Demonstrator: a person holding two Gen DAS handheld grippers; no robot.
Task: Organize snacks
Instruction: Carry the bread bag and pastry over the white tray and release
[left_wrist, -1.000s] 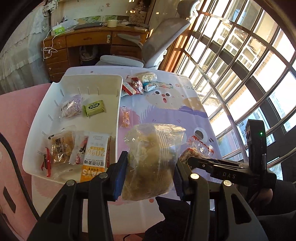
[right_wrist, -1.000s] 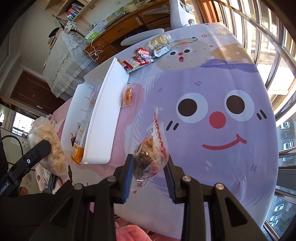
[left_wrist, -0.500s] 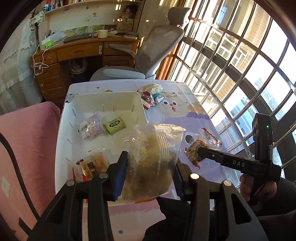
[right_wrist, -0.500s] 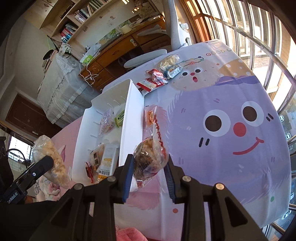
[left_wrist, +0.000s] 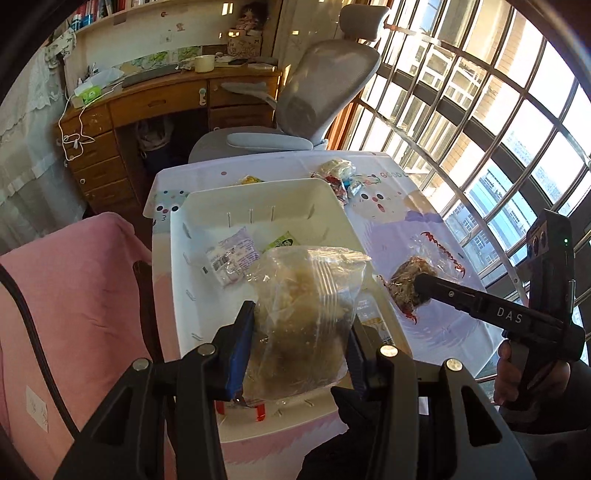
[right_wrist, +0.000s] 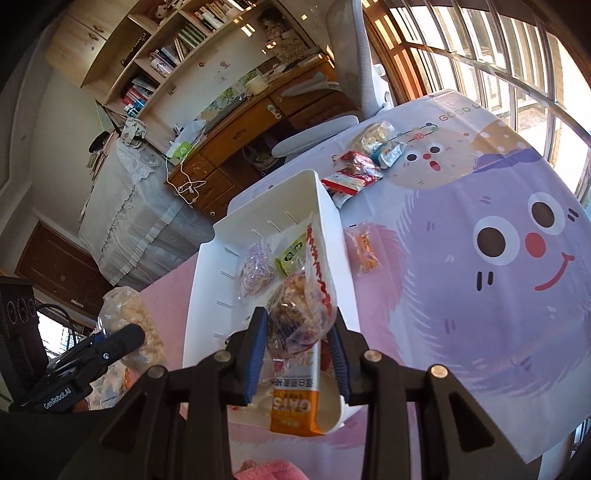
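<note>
Left wrist view: the left gripper (left_wrist: 301, 349) pinches a clear bag of pale snacks (left_wrist: 306, 317) above the white tray (left_wrist: 192, 295).

Right wrist view: the right gripper (right_wrist: 297, 341) pinches a red-edged snack packet (right_wrist: 301, 306) over the tray (right_wrist: 207, 280).

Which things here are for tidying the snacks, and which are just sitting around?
For the job:
- left gripper holding the pale snack bag
- right gripper holding the dark snack bag
- white tray
- loose snacks on the table

Just lying about:
- office chair
- wooden desk
- bookshelves
</note>
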